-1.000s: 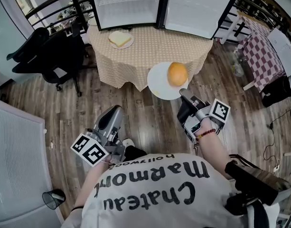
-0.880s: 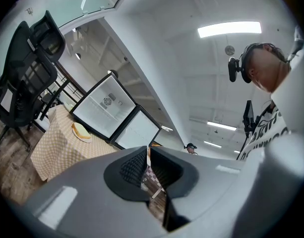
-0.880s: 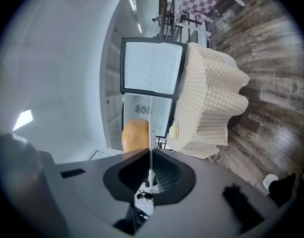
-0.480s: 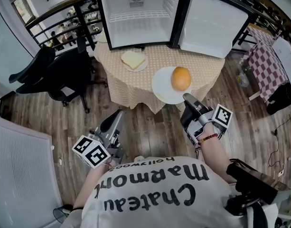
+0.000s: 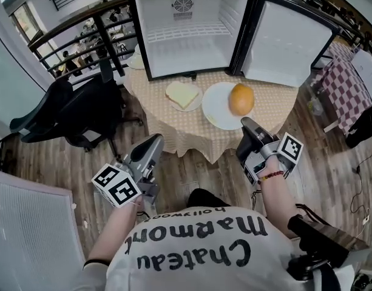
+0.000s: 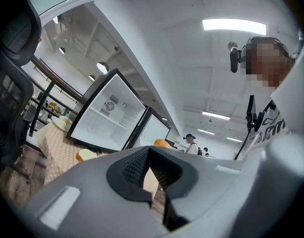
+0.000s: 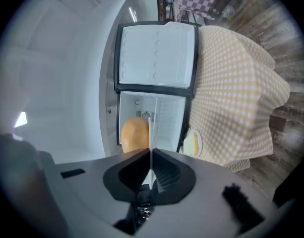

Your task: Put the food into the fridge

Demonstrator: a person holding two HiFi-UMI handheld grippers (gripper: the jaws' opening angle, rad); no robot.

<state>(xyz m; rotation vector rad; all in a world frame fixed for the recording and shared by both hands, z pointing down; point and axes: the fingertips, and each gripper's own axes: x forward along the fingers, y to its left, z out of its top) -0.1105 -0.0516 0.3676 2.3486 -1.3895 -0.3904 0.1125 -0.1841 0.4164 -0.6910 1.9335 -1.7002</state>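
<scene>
My right gripper [image 5: 246,123] is shut on the near rim of a white plate [image 5: 219,109], which carries a round orange bun [image 5: 241,99] above the checked table [image 5: 167,123]. In the right gripper view the plate's rim [image 7: 150,133] runs edge-on between the jaws of that gripper [image 7: 151,152], with the bun [image 7: 134,134] to its left. A slice of bread [image 5: 182,94] lies on a small plate beside it. The fridge [image 5: 186,35] stands open and bare behind the table, its door [image 5: 289,41] swung right. My left gripper [image 5: 155,139] is shut and empty, low in front of the table.
A black office chair [image 5: 70,111] stands left of the table, with a dark railing behind it. Another table with a red checked cloth [image 5: 349,83] stands at the right. Wooden floor lies between me and the table.
I have come closer to the table and fridge. The right gripper has carried the plate with the bun from the table's front edge to over the tabletop, beside the bread.
</scene>
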